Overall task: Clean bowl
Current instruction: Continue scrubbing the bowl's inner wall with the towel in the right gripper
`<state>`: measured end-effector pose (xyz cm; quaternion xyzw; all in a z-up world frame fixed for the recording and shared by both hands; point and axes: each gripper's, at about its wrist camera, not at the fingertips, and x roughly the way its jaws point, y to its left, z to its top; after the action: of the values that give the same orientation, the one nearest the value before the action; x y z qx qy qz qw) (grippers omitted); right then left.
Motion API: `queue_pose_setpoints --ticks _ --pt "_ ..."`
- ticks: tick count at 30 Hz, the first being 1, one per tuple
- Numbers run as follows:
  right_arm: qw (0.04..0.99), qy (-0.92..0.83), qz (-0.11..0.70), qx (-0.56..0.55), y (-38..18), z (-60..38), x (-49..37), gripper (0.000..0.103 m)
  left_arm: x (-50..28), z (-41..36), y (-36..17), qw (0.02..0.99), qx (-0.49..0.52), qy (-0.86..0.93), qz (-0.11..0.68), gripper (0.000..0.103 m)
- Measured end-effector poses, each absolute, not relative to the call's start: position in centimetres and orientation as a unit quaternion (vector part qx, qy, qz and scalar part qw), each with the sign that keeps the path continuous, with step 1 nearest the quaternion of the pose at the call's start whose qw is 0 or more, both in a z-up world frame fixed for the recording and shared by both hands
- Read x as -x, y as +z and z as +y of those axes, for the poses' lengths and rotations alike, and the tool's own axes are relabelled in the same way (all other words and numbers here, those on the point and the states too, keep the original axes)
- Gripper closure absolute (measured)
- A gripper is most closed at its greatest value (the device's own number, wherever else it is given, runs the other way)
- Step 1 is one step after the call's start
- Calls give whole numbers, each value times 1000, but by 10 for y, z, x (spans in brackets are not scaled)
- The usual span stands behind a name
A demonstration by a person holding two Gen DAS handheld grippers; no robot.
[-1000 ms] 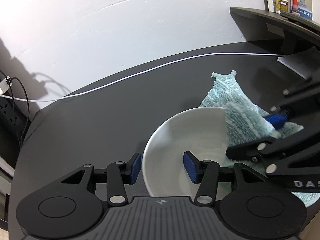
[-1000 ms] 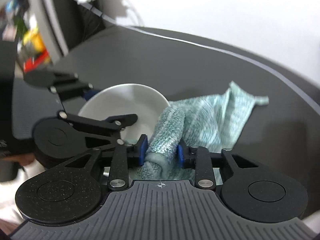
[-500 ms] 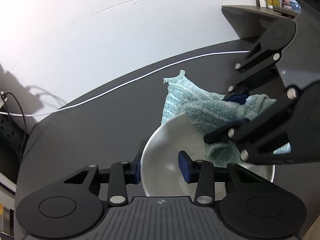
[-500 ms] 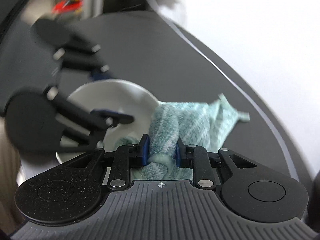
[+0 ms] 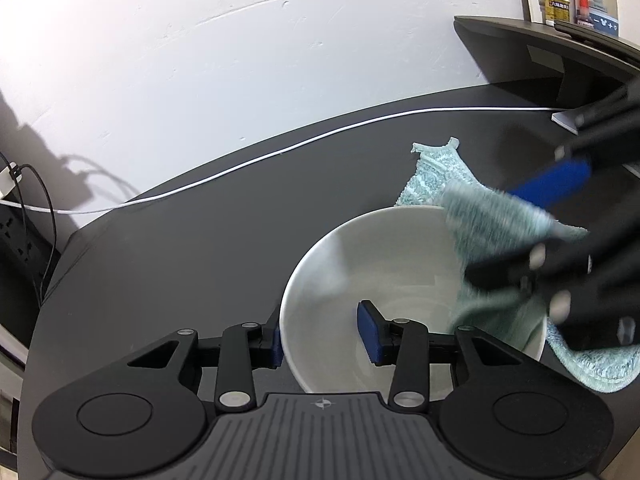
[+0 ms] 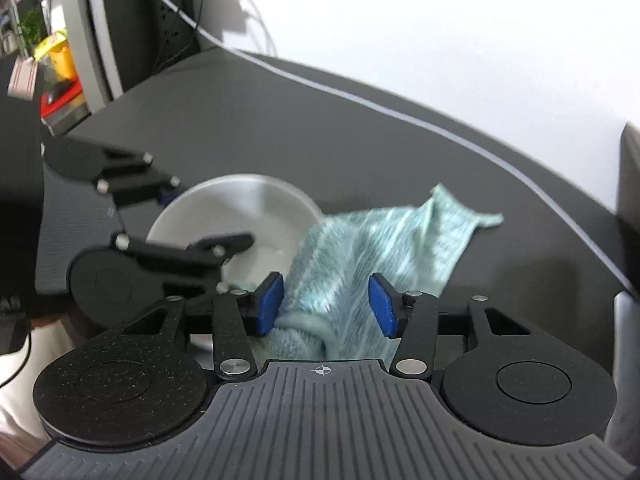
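A white bowl (image 5: 400,272) stands on the black table (image 5: 180,260). My left gripper (image 5: 322,338) is open and straddles the bowl's near rim, with one blue pad outside the wall and the other inside. A teal cloth (image 5: 480,220) hangs over the bowl's right rim, partly inside and partly on the table. In the right wrist view the cloth (image 6: 380,248) lies loose between the spread blue pads of my open right gripper (image 6: 326,306). The bowl (image 6: 248,208) sits beyond, at the left. From the left wrist view the right gripper (image 5: 512,232) is blurred.
A white cable (image 5: 280,152) runs along the table's far edge by the white wall. A dark shelf (image 5: 540,36) with bottles stands at the back right. A power strip (image 5: 20,232) with plugs hangs at the left. A person's light clothing (image 6: 24,360) is at the near left.
My right gripper was shut on the cloth and has opened, letting the cloth go slack on the bowl's rim. It swung around the bowl. The left gripper stays astride the rim.
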<state>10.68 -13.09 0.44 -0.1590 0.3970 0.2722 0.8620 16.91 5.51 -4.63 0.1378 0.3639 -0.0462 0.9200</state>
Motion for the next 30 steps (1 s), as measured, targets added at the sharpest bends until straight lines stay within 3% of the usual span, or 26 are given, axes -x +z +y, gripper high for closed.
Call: queue_pose_setpoints --ticks 2,11,15,17,20,24,26,27,30 --pt "853 291 402 165 5 -130 -114 87 -169 56 -47 920 -139 -45 363 62" --pt "862 283 392 152 -11 -124 -116 87 -166 51 -47 922 -134 -29 363 62" --pt "876 275 386 92 -17 -142 -94 80 -163 48 -46 921 -131 -23 365 63" --pt "875 281 375 119 -17 -140 -92 80 -161 46 -44 918 -141 -23 371 63" --pt "855 313 346 226 -19 -124 -91 80 -162 46 -41 912 -173 -30 372 48" --pt "794 366 312 373 -17 -101 -99 80 -172 58 -37 910 -202 -50 359 46" --pt "775 377 309 402 -15 -95 -106 81 -178 61 -37 906 -205 -79 362 52" --pt "769 379 307 413 -14 -92 -111 81 -181 61 -38 903 -203 -99 364 68" --pt "783 364 314 395 -14 -91 -121 81 -183 57 -41 902 -203 -107 366 70"
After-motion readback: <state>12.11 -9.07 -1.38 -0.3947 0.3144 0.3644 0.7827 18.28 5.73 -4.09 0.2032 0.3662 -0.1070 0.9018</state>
